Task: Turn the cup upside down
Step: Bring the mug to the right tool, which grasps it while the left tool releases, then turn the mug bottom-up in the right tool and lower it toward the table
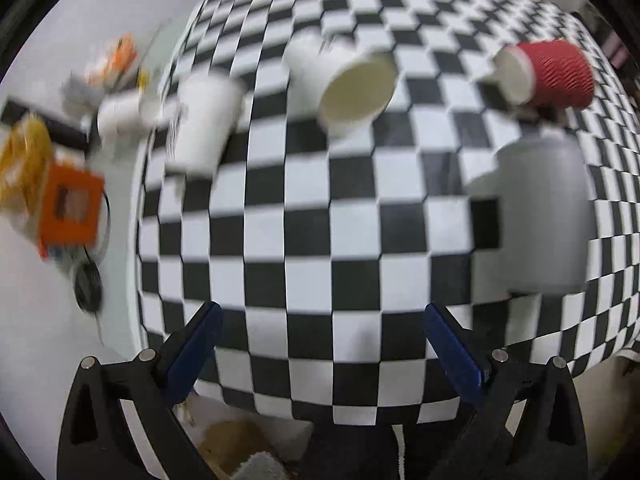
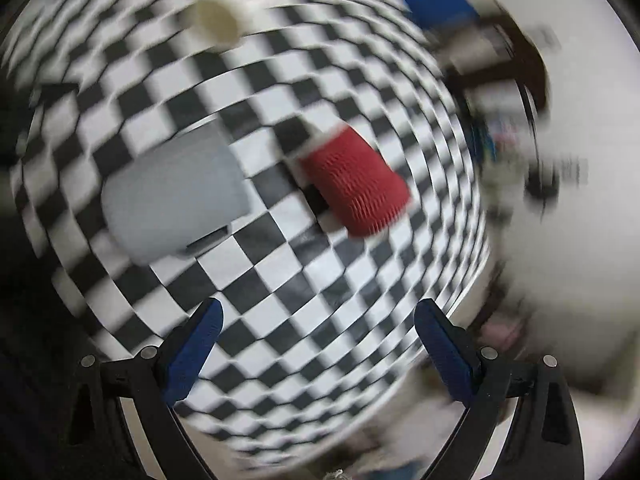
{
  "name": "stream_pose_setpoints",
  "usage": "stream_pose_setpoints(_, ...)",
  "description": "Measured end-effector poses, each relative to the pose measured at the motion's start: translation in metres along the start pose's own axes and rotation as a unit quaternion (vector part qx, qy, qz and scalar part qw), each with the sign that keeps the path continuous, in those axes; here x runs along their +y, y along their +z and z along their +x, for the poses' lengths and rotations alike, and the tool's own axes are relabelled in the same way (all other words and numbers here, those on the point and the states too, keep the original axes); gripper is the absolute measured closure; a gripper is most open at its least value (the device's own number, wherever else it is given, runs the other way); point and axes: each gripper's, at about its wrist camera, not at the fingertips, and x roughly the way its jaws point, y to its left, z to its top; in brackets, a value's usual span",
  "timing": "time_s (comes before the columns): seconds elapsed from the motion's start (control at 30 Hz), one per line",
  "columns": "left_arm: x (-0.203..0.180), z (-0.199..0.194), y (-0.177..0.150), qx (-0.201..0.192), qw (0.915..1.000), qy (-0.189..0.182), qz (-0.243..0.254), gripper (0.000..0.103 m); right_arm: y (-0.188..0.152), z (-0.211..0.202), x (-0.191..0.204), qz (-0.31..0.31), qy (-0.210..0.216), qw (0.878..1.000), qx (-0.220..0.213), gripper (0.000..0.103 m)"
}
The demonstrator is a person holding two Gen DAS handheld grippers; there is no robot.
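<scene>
Both claws are spread wide and hold nothing. The left claw hangs above the near edge of the checkered tabletop; ahead of it and to its right stands a grey cup, apparently already mouth down. Farther ahead a white paper cup lies tipped with its mouth toward the claw, another white cup sits ahead to the left, and a red ribbed cup lies far ahead to the right.

From the right claw, the red ribbed cup lies just ahead, the grey cup ahead to its left.

This looks like the approach, before any grasp. Next, one claw should likely close across a tipped cup's wall and rotate it mouth down.

Heavy motion blur smears the right view; which cup is the target I cannot tell.
</scene>
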Motion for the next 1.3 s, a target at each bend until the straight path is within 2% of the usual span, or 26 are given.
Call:
stream_pose_setpoints(0.07,0.006,0.015,-0.008,0.011,0.9998,0.004,-0.015,0.001,0.011,0.003,0.026,-0.114,-0.037,0.993,-0.018,0.006)
stream_pose_setpoints(0.13,0.008,0.025,-0.011,0.020,0.9995,0.001,-0.026,0.001,0.019,0.006,0.049,-0.207,-0.069,0.976,-0.028,0.010)
stream_pose_setpoints(0.23,0.005,0.037,-0.015,0.026,0.9990,-0.005,-0.036,0.001,0.017,0.013,0.084,-0.359,-0.115,0.925,-0.050,0.011)
stream_pose_setpoints(0.27,0.004,0.039,-0.016,0.026,0.9990,-0.006,-0.037,0.001,0.013,0.017,0.094,-0.410,-0.134,0.900,-0.059,0.011)
stream_pose_setpoints(0.33,0.001,0.045,-0.017,0.026,0.9988,-0.009,-0.040,0.001,0.001,0.024,0.115,-0.507,-0.172,0.841,-0.076,0.011)
stream_pose_setpoints(0.4,0.000,0.047,-0.018,0.024,0.9987,-0.012,-0.043,0.001,-0.014,0.035,0.129,-0.593,-0.214,0.770,-0.098,0.011)
stream_pose_setpoints(0.5,0.003,0.052,-0.018,0.025,0.9983,-0.015,-0.050,0.001,-0.028,0.051,0.137,-0.679,-0.250,0.680,-0.114,0.012)
stream_pose_setpoints(0.57,0.003,0.056,-0.019,0.024,0.9982,-0.017,-0.052,0.001,-0.031,0.061,0.137,-0.715,-0.258,0.639,-0.116,0.012)
stream_pose_setpoints(0.67,0.004,0.061,-0.020,0.024,0.9982,-0.019,-0.052,0.001,-0.029,0.075,0.138,-0.742,-0.261,0.607,-0.111,0.021)
stream_pose_setpoints(0.77,0.005,0.063,-0.021,0.025,0.9982,-0.017,-0.052,0.001,-0.029,0.082,0.143,-0.749,-0.260,0.599,-0.113,0.020)
stream_pose_setpoints(0.93,0.013,0.059,-0.022,0.022,0.9984,-0.012,-0.050,0.001,-0.025,0.081,0.144,-0.745,-0.246,0.609,-0.115,0.020)
stream_pose_setpoints(0.97,0.016,0.058,-0.022,0.021,0.9985,-0.009,-0.051,0.001,-0.024,0.082,0.144,-0.741,-0.239,0.617,-0.114,0.020)
stream_pose_setpoints(1.03,0.024,0.057,-0.019,0.018,0.9985,-0.008,-0.051,0.001,-0.018,0.076,0.150,-0.724,-0.215,0.645,-0.113,0.020)
stream_pose_setpoints(1.13,0.038,0.053,-0.015,0.012,0.9987,0.002,-0.049,0.001,-0.008,0.065,0.148,-0.686,-0.179,0.697,-0.107,0.020)
stream_pose_setpoints(1.23,0.044,0.046,-0.010,0.004,0.9988,0.008,-0.049,0.001,0.006,0.054,0.143,-0.629,-0.141,0.757,-0.104,0.020)
stream_pose_setpoints(1.3,0.046,0.040,-0.007,-0.002,0.9988,0.013,-0.047,0.001,0.018,0.049,0.135,-0.580,-0.105,0.803,-0.088,0.020)
